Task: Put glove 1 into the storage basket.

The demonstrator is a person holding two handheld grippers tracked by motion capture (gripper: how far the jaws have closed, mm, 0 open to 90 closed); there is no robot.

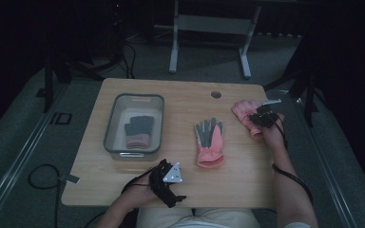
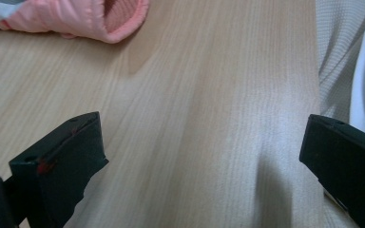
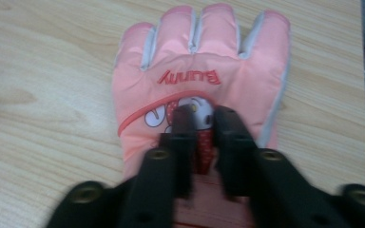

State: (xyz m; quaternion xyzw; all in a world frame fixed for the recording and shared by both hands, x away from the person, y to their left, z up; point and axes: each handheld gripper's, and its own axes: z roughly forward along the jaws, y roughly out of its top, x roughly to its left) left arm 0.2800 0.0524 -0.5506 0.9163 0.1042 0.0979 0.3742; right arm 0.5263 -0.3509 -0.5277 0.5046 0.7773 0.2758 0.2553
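Observation:
A pink glove (image 1: pixel 244 111) lies back-up at the table's right edge, printed "Bunny" with a cartoon (image 3: pixel 204 61). My right gripper (image 1: pixel 261 118) (image 3: pixel 204 116) sits on its back with the jaws nearly together, pinching a fold of the fabric. A second glove (image 1: pixel 209 142), grey palm up with a pink cuff, lies in the middle of the table; its cuff (image 2: pixel 109 19) shows in the left gripper view. My left gripper (image 1: pixel 170 186) (image 2: pixel 202 142) rests near the front edge, open, with bare wood between its jaws. A dark grey glove (image 1: pixel 139 131) lies in the grey bin (image 1: pixel 111 124).
The wooden table (image 1: pixel 180 95) has a round cable hole (image 1: pixel 216 94) near its far edge. The bin stands at the left. A desk frame (image 1: pixel 209 28) stands on the floor beyond the table, and cables trail on the floor at the left.

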